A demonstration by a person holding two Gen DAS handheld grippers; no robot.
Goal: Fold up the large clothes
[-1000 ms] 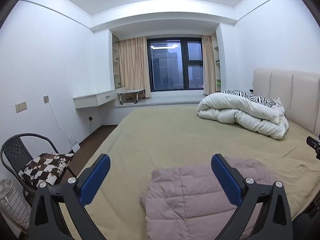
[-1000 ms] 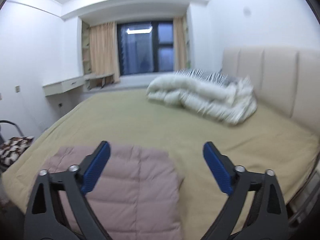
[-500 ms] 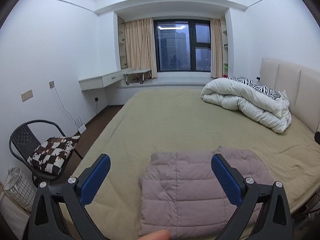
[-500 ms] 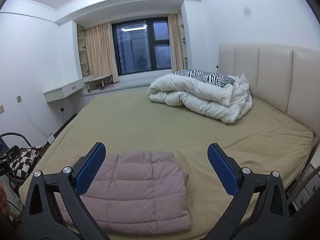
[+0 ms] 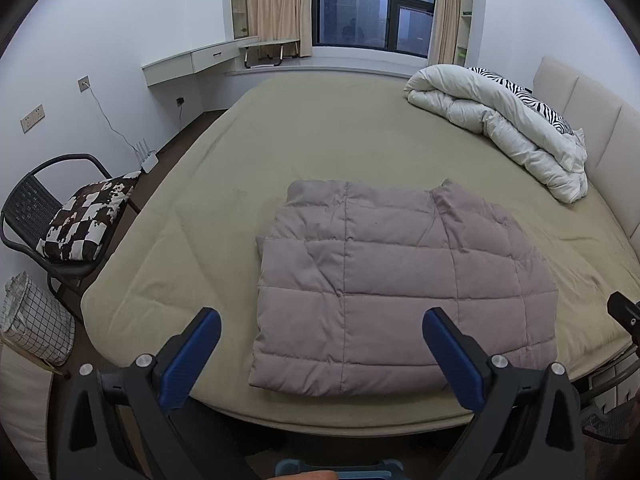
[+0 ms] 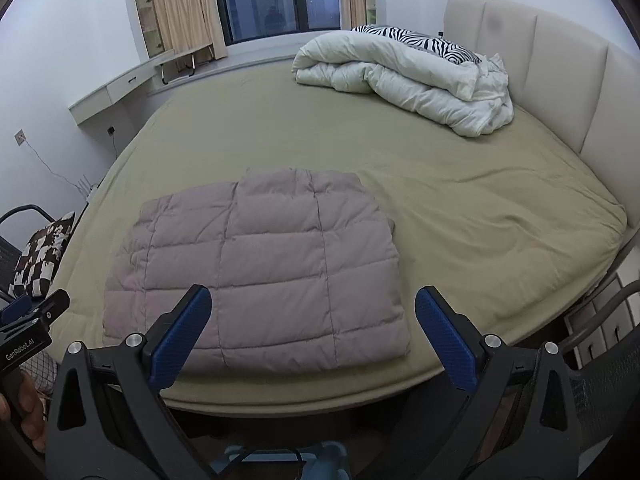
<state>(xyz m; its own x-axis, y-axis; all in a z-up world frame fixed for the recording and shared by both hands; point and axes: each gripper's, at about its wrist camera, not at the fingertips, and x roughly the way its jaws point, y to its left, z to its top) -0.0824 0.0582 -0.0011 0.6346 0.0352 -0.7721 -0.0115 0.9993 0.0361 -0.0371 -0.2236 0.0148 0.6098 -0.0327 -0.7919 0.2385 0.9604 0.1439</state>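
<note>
A mauve quilted puffer jacket (image 5: 400, 280) lies folded into a flat rectangle on the olive bed sheet (image 5: 320, 140), near the bed's front edge. It also shows in the right wrist view (image 6: 260, 268). My left gripper (image 5: 320, 356) is open and empty, held back from the bed edge, above and in front of the jacket. My right gripper (image 6: 312, 336) is open and empty, likewise off the front edge. Neither touches the jacket. The left gripper also shows at the left edge of the right wrist view (image 6: 32, 320).
A white duvet (image 5: 500, 128) with a zebra pillow (image 6: 420, 40) is bunched at the padded headboard (image 6: 540, 60). A black chair with a checked cushion (image 5: 84, 216) and a wire basket (image 5: 36, 320) stand left of the bed. An office chair (image 6: 608, 360) is at the right.
Both grippers have pulled back and tilted down, so the whole folded jacket and the bed's front edge now show. Both stay open and empty.
</note>
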